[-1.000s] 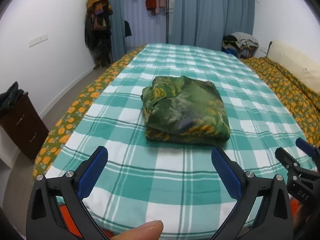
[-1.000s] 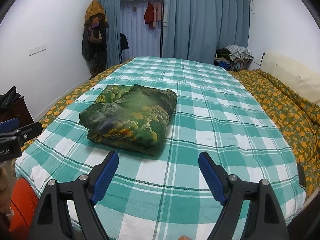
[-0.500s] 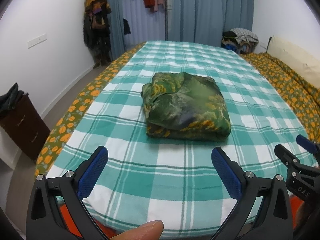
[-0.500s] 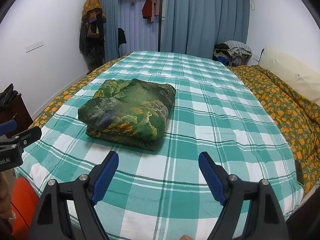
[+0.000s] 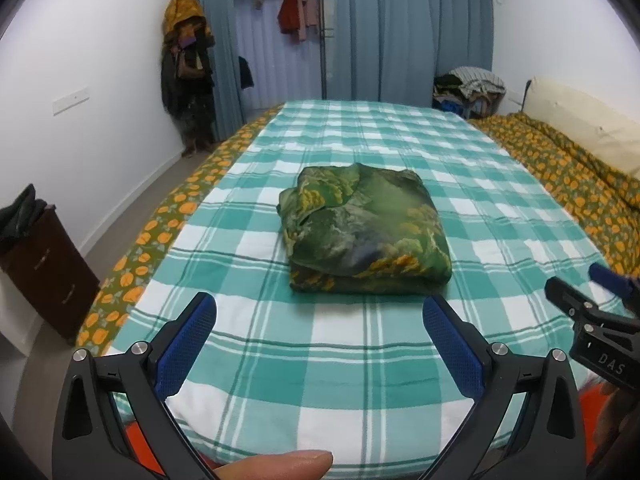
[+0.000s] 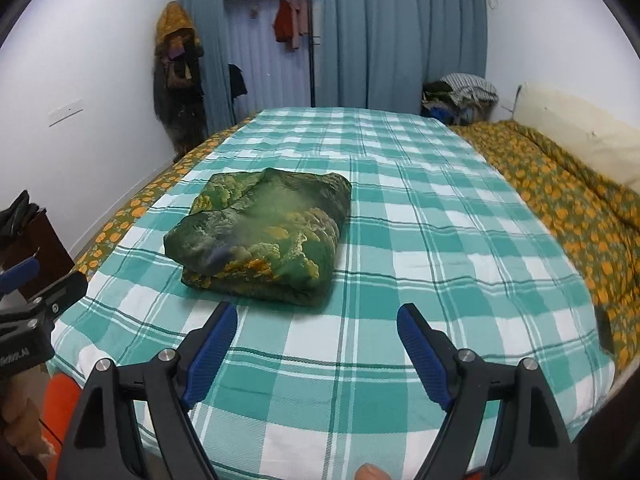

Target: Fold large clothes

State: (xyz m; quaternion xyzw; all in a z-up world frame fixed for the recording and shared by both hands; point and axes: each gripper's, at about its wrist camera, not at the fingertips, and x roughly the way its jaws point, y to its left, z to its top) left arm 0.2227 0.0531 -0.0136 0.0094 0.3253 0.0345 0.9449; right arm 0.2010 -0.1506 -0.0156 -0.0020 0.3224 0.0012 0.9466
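A green and yellow patterned garment (image 5: 364, 232) lies folded into a thick rectangle on the teal checked bed sheet (image 5: 320, 356); it also shows in the right wrist view (image 6: 264, 236). My left gripper (image 5: 320, 312) is open and empty, held over the bed's near edge short of the garment. My right gripper (image 6: 318, 318) is open and empty, to the right of and short of the garment. Each gripper shows at the edge of the other's view.
An orange-flowered quilt (image 5: 576, 176) lies along the right side and an orange-flowered bed edge (image 5: 160, 224) on the left. A dark wooden cabinet (image 5: 44, 268) stands at the left wall. Blue curtains (image 5: 400, 28) and a coat rack (image 5: 188, 68) are at the far end.
Both grippers have drawn back and risen a little from the bed; the folded garment sits further off in both views. Both stay open.
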